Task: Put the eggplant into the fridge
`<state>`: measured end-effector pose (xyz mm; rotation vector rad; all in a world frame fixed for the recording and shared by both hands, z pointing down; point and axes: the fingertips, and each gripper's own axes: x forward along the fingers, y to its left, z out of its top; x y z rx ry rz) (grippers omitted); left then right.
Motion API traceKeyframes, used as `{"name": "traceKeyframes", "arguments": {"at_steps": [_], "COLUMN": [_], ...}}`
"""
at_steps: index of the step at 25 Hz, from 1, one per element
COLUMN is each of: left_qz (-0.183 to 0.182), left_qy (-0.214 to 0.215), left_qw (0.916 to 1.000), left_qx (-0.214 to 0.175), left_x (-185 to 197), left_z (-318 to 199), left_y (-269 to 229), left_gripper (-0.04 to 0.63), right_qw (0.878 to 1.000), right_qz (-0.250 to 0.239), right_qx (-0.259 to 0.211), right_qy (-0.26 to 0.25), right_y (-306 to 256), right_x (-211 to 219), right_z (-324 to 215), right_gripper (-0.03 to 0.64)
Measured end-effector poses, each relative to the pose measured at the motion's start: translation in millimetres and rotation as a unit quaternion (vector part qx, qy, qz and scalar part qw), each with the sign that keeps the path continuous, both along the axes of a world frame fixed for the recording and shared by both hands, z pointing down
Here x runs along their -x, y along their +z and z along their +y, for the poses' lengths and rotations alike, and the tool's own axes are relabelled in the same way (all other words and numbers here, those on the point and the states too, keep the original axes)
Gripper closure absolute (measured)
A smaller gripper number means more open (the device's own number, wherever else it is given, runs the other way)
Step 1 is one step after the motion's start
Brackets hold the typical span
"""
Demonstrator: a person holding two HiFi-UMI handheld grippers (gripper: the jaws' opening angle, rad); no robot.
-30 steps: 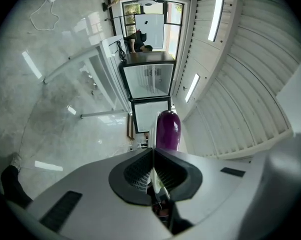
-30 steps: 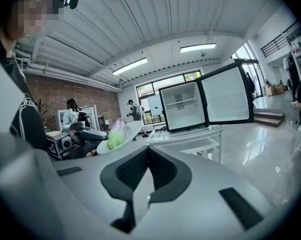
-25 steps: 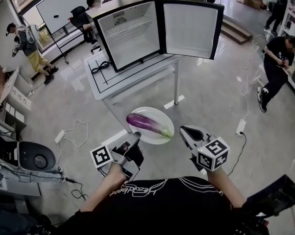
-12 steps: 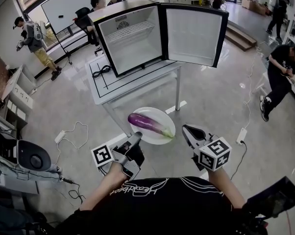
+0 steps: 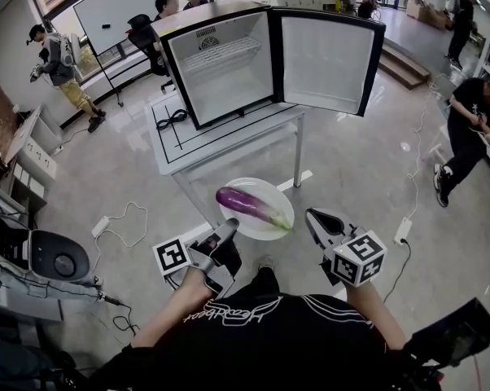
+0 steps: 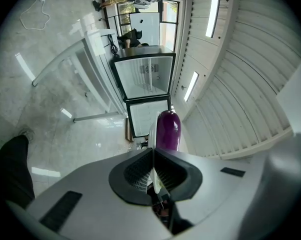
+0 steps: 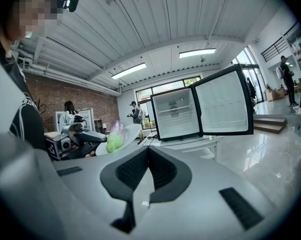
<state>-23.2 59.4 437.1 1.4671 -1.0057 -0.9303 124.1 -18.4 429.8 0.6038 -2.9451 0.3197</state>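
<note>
Left gripper [image 5: 227, 230]: jaws pinched nearly together on the near rim of the white plate [image 5: 259, 186]. The left gripper view shows the thin rim clamped between the pads. The eggplant [image 5: 249, 205] lies loose on that plate, lengthwise across it, green stem end toward the right gripper [image 5: 314, 218]. The plate hangs in the air in front of the person, well short of the fridge [image 5: 229, 63].

Right gripper: jaws together, nothing between them, just beside the plate's right edge and not touching it.

The fridge sits on the table [image 5: 188, 141], door swung fully open to the right, interior bare with one wire shelf.

Handling, as a judgement:
- The eggplant looks firm and fairly light. The skin is glossy, so probably slick.
- It is a rounded body on a smooth plate, so it likely rolls or slides if the plate tips. The single rim pinch gives little tilt control.
- For a direct grab, take it across the thick purple mid-body with moderate squeeze. The tapered stem end would likely squirt out, and a hard pinch could bruise it.
- Otherwise keep the plate level and steady its far rim with the right gripper.
</note>
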Motion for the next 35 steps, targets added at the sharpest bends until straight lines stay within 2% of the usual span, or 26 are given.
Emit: {"name": "traceKeyframes", "arguments": {"at_steps": [5,13,21,35], "left_qz": [0.006,0.014,0.020,0.026], "left_qy": [0.010,0.011,0.008,-0.007], "left_qw": [0.9999,0.9998,0.9996,0.9991], "left_qx": [-0.003,0.002,0.017,0.032], "left_x": [3.5,26.3,68.3,165.0], "left_z": [-7.4,-76.5,-160.1,-311.9], "left_y": [10.9,10.9,24.1,27.7], "left_gripper": [0.575,0.575,0.575,0.575], "right_qw": [1.000,1.000,0.999,0.998], "right_qz": [0.005,0.014,0.023,0.040], "right_qx": [-0.004,0.002,0.017,0.039], "right_qy": [0.010,0.019,0.021,0.015], "right_y": [9.6,5.9,16.3,20.5], "right_x": [1.5,20.3,60.1,155.4], "right_z": [-3.3,-72.4,-154.5,-304.8], "right_gripper": [0.611,0.611,0.611,0.611]}}
